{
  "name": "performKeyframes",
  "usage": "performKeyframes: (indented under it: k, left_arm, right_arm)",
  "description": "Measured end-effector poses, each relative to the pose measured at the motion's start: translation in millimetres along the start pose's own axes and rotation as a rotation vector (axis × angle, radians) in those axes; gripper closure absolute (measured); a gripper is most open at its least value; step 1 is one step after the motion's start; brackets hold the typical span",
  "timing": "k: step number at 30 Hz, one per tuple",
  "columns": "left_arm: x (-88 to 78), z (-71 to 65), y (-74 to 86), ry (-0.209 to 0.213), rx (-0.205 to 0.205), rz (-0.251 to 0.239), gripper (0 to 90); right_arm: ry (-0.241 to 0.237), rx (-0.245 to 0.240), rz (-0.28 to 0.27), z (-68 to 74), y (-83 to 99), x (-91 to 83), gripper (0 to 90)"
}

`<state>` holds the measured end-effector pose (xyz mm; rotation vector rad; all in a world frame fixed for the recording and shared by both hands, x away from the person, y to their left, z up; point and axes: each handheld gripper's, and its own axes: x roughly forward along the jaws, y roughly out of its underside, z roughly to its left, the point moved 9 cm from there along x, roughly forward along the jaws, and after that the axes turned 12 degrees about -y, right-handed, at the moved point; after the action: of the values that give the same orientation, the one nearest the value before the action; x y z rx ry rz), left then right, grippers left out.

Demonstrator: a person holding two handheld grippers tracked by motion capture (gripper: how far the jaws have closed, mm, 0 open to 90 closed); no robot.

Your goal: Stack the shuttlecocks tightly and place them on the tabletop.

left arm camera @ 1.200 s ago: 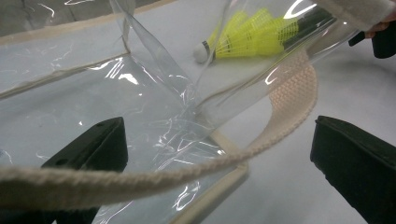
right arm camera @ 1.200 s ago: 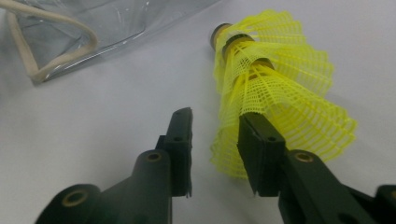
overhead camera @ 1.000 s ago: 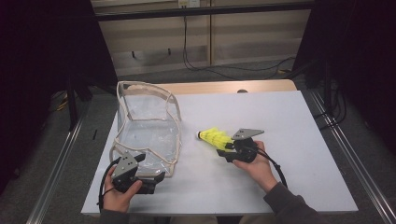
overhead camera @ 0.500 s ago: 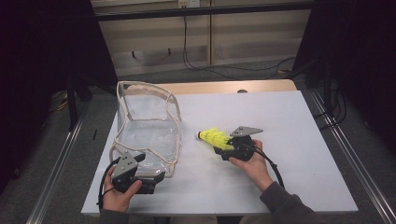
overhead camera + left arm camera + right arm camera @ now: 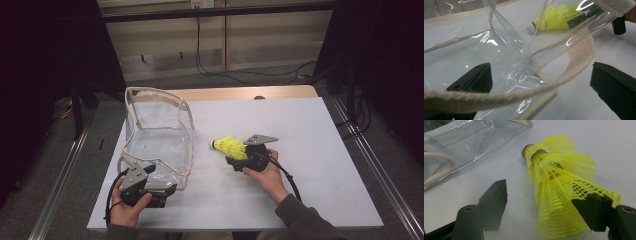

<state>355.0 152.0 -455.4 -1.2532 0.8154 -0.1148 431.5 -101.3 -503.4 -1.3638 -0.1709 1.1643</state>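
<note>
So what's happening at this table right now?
A person works at a white table with a gripper in each hand. The right gripper has a stack of yellow shuttlecocks lying between its jaws; the jaws have just been opening, and one side stands clear of the netted skirt. The left gripper sits open at the near corner of a clear plastic bag, with the bag's cream strap running across between its jaws. The shuttlecocks rest on the table beside the bag.

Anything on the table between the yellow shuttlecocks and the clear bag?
Nothing visible. Bare white table lies between the shuttlecocks, nested in a stack, and the clear bag. The right gripper has just been opening, shuttlecocks between its jaws. The left gripper straddles the bag's strap.
</note>
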Motion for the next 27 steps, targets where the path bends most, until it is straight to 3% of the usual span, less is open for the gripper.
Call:
performKeyframes:
  k: [10, 27]
  left_arm:
    - [0.3, -0.3, -0.1, 0.003, -0.004, -0.005, 4.1]
    - [0.3, -0.5, 0.1, 0.005, -0.006, -0.005, 4.1]
  right_arm:
    - [0.013, 0.014, -0.008, -1.7, -2.1, 4.6, 23.9]
    - [0.06, 0.0, -0.031, -3.2, -5.3, 10.3, 43.8]
